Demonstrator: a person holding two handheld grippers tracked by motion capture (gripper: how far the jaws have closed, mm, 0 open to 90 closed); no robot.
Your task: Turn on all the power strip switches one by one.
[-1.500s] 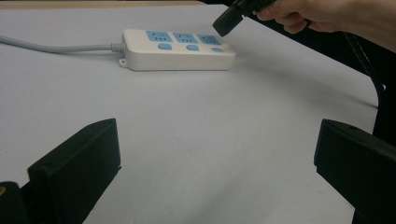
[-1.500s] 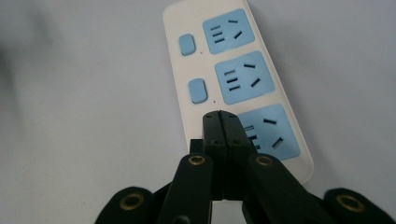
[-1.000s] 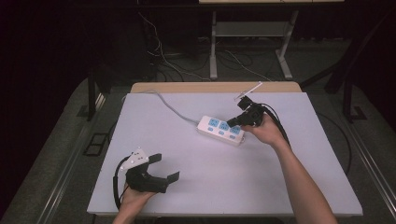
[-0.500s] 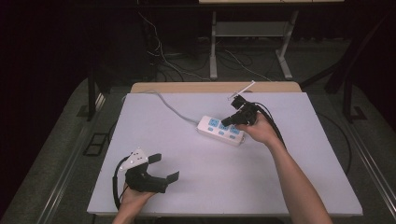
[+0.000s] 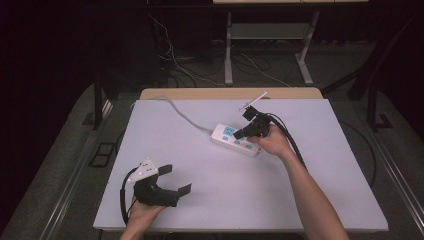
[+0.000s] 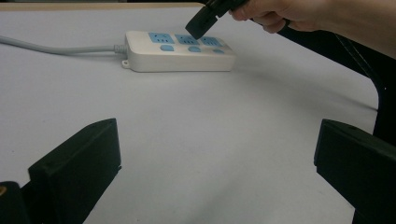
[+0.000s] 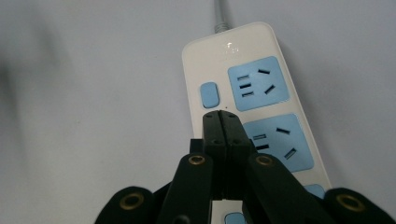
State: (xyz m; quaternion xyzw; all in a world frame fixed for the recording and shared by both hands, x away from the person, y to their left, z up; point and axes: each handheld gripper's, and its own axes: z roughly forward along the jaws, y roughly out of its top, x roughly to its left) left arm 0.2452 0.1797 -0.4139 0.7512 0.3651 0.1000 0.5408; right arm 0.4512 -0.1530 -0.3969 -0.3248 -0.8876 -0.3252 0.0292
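Right gripper view, closed right claw (image 7: pixel 221 122) seemingly just above power strip (image 7: pixel 247 100)

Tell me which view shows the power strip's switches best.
The right gripper view: the power strip lies close, one blue switch clear. The left gripper view shows three switches small and side-on; the high view, tiny blue dots.

White worktop (image 5: pixel 225 200): a wooden strip (image 5: pixel 200 93) runs along its far edge. Beyond that edge, a grey desk frame (image 5: pixel 228 55) and loose cables (image 5: pixel 175 65) occupy the floor.

Lab: white table (image 5: pixel 200 165), floor cables (image 5: pixel 175 60), dark surroundings, metal stand (image 5: pixel 229 50).
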